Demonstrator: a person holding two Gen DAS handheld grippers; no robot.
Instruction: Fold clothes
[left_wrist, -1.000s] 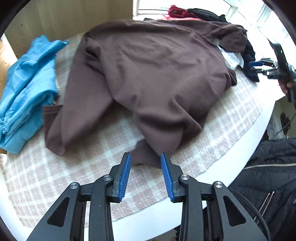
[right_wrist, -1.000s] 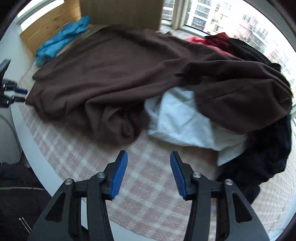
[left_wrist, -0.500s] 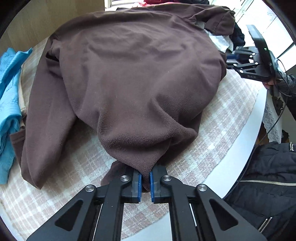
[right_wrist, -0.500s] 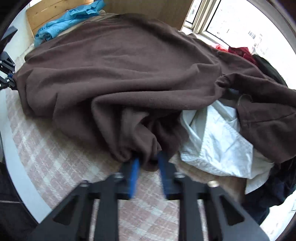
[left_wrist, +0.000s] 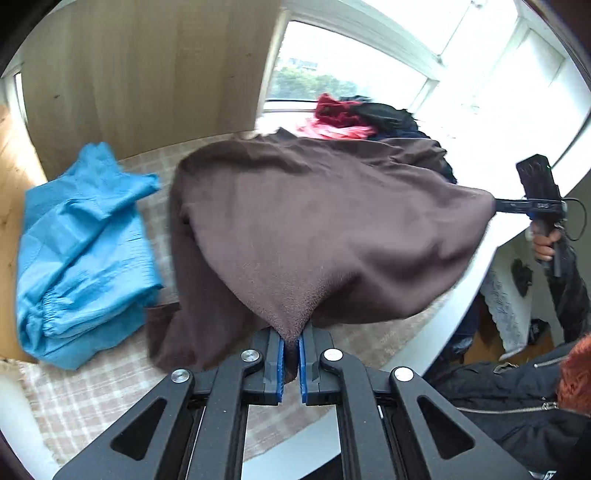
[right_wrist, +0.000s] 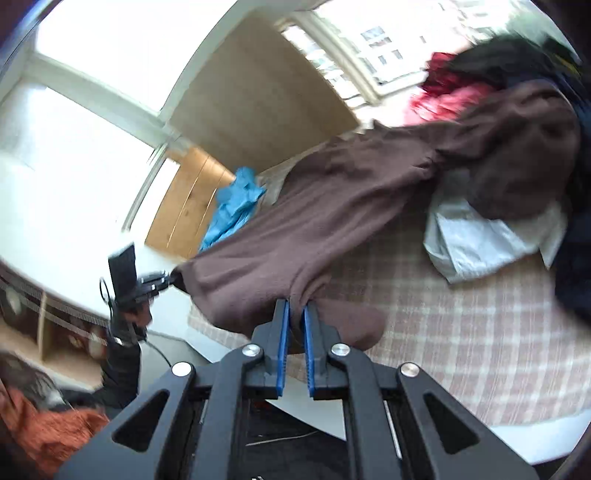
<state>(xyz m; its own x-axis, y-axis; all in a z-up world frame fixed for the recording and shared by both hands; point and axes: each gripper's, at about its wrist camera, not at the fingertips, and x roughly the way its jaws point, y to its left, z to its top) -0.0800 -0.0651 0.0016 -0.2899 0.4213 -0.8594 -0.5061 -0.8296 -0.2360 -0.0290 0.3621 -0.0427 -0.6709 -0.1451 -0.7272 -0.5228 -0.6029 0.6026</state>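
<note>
Covering the round white desk (left_wrist: 458, 295), a checked cloth (right_wrist: 461, 332) carries the clothes, and the brown fleece garment (left_wrist: 332, 229) hangs stretched above it between the two grippers, its far part draped on the cloth and over the pile. A folded blue garment (left_wrist: 85, 251) lies at the desk's left, a white garment (right_wrist: 480, 240) beside the red and dark heap (left_wrist: 354, 118) near the window. The left gripper (left_wrist: 291, 360) pinches one brown corner between its blue fingers; the right gripper (right_wrist: 295, 332) pinches another bunch, jaws having just eased slightly.
</note>
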